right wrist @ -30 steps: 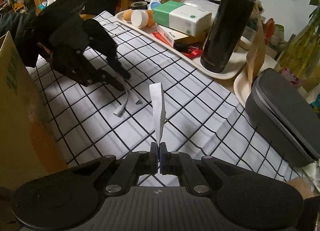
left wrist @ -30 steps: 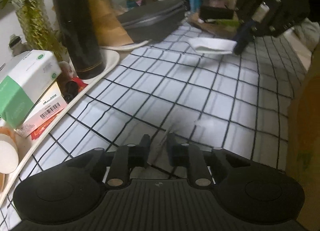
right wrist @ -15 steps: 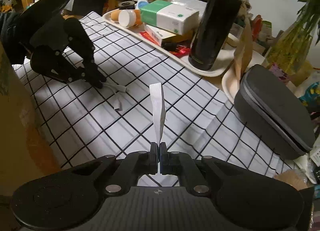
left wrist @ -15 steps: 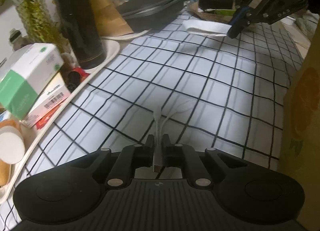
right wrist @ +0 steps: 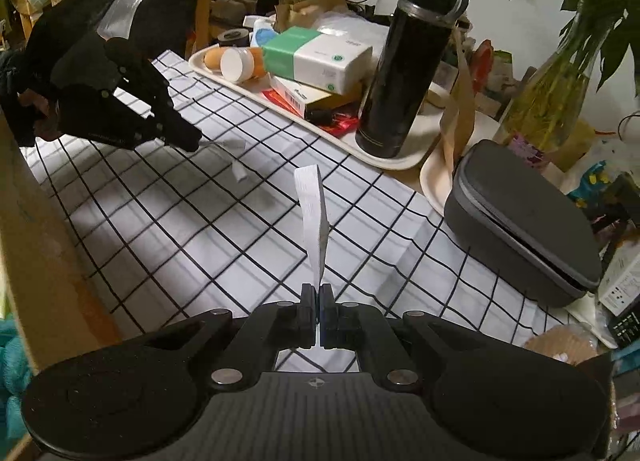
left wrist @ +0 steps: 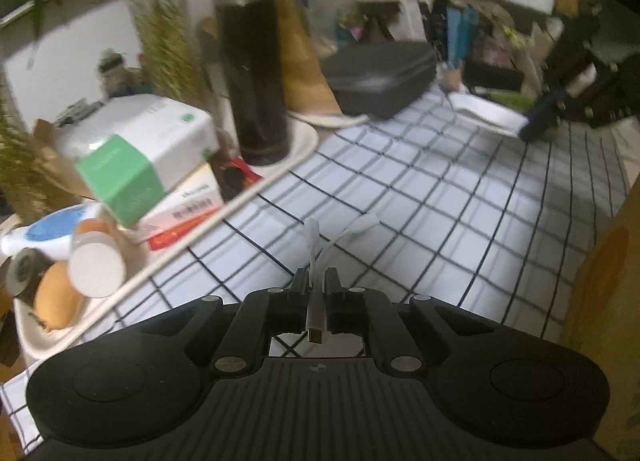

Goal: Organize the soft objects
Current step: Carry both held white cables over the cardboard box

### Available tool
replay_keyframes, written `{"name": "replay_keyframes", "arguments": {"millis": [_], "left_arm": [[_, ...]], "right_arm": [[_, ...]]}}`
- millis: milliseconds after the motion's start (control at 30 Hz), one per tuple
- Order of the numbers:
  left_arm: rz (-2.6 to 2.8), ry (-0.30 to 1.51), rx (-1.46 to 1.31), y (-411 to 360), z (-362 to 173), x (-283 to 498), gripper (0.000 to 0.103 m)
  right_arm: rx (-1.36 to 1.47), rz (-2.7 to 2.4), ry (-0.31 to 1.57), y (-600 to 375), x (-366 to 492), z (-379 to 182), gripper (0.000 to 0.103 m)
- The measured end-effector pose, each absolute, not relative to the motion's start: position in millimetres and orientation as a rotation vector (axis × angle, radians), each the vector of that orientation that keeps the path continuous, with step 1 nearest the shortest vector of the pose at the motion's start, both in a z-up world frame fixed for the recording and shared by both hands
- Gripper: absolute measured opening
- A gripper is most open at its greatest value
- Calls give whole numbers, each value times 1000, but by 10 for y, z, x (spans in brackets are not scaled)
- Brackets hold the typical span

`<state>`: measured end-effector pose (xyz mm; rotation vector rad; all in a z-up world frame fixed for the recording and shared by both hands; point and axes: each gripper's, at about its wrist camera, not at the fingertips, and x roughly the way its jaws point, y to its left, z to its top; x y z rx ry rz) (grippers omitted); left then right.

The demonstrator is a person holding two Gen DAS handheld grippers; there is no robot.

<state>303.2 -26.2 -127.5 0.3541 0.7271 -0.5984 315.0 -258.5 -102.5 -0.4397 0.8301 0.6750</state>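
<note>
showing no readable print, green-and-white tissue box [right wrist: 316,55] beside black flask [right wrist: 404,61]

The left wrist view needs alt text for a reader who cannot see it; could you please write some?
The left claw grips a short white cable above a black-and-white checked tablecloth. A cream tray at left holds a black bottle and boxes; beyond, the right claw holds a white strip.

cardboard box [right wrist: 36,245] cut off by left edge.
</note>
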Motion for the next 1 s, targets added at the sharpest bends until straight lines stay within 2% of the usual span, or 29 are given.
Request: {"name": "replay_keyframes", "arguments": {"millis": [500, 1000], "left_arm": [[-483, 641, 157, 57, -718, 2550, 8], [-439, 565, 177, -39, 38, 1694, 9]], "right_arm": [[-378, 683, 752, -2566, 2730, -685, 4], [-291, 768, 628, -2528, 2147, -258, 4]]}}
